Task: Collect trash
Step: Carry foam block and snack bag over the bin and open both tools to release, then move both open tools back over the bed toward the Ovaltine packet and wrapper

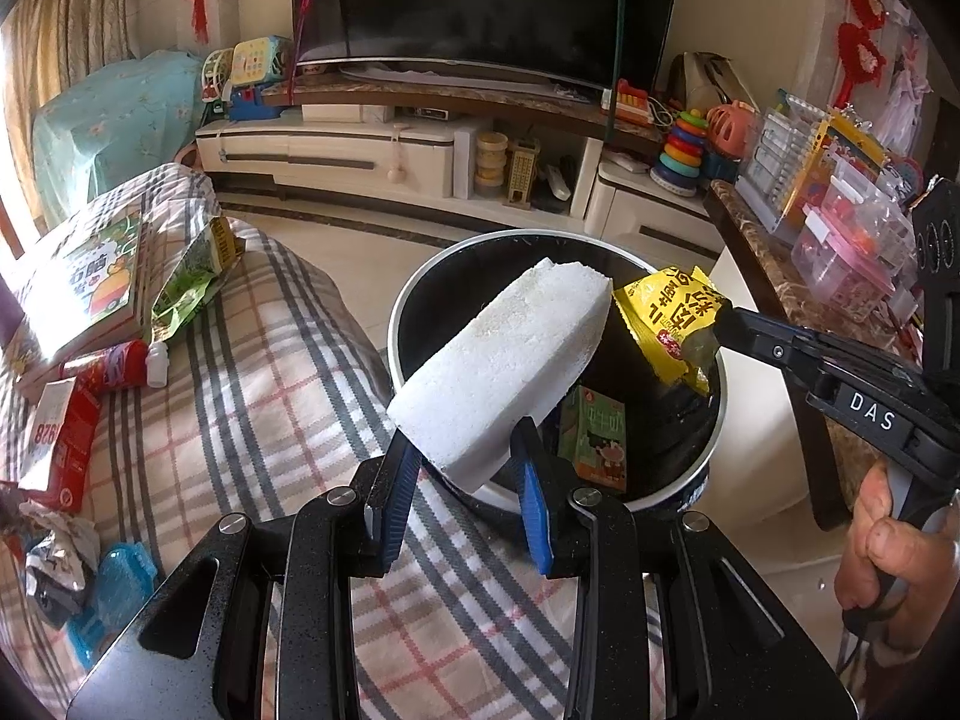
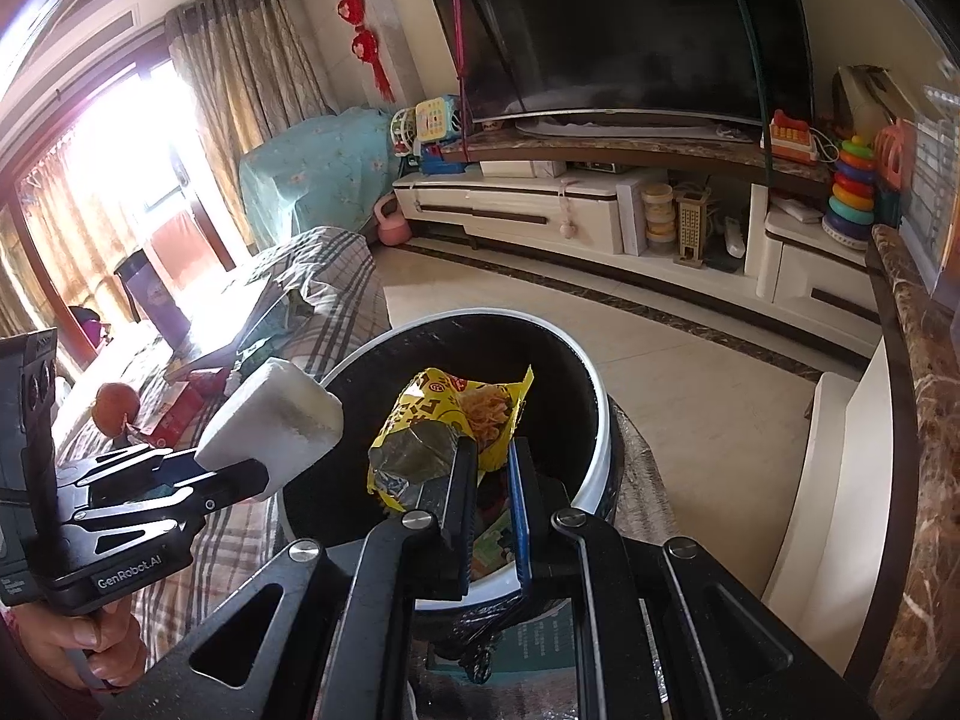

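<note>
Inside, the bin (image 1: 717, 420) holds a carton (image 1: 594, 444) (fingers clamp foam (image 1: 510, 354), wrapper (image 2: 450, 420)).

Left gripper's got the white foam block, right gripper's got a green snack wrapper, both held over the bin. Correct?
Not quite: the wrapper in the right gripper is yellow, not green, as the right wrist view shows. The rest holds: the left gripper grips the white foam block, and both are over the bin.
</note>
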A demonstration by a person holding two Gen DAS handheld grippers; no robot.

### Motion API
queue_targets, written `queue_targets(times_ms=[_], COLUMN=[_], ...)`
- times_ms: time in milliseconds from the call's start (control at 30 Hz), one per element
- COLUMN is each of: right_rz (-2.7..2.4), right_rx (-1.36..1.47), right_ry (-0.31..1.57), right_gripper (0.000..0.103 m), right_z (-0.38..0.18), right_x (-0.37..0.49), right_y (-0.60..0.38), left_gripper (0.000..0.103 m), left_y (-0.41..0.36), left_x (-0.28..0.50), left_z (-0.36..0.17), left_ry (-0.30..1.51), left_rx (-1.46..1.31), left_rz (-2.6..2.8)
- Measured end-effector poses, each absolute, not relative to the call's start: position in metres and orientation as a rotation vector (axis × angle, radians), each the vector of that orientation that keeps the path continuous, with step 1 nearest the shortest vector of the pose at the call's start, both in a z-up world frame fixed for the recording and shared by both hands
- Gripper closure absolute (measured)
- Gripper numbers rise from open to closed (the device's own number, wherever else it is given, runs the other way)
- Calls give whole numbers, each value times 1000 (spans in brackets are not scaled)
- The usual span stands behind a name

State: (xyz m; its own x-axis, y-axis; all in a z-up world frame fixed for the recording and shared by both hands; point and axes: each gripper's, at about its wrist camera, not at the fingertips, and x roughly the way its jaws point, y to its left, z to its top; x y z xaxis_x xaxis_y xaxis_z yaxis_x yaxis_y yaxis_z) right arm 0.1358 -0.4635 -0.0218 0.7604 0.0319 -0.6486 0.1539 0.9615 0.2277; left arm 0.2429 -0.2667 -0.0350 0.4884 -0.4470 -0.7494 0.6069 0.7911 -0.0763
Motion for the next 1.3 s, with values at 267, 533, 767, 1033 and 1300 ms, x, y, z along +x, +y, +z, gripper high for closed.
queue_targets(times_ms=[267, 533, 767, 1033, 1300], right_rz=[-85, -70, -25, 57, 137], right_rx=[271, 301, 320, 315, 304], right_ry=[730, 707, 676, 657, 669], right_gripper=[75, 53, 31, 22, 16], right_z=[-25, -26, -23, -21, -27], right_x=[144, 130, 114, 99, 95], right_y=[-466, -462, -442, -395, -355], left_gripper=[57, 48, 46, 46, 46], left_y=[-276, -247, -203, -150, -101], left_x=[249, 241, 221, 202, 189], left_z=[-35, -35, -38, -48, -55], left_ry=[862, 858, 848, 865, 867], left_rx=[202, 141, 67, -1, -47], left_rz=[-664, -641, -589, -516, -445])
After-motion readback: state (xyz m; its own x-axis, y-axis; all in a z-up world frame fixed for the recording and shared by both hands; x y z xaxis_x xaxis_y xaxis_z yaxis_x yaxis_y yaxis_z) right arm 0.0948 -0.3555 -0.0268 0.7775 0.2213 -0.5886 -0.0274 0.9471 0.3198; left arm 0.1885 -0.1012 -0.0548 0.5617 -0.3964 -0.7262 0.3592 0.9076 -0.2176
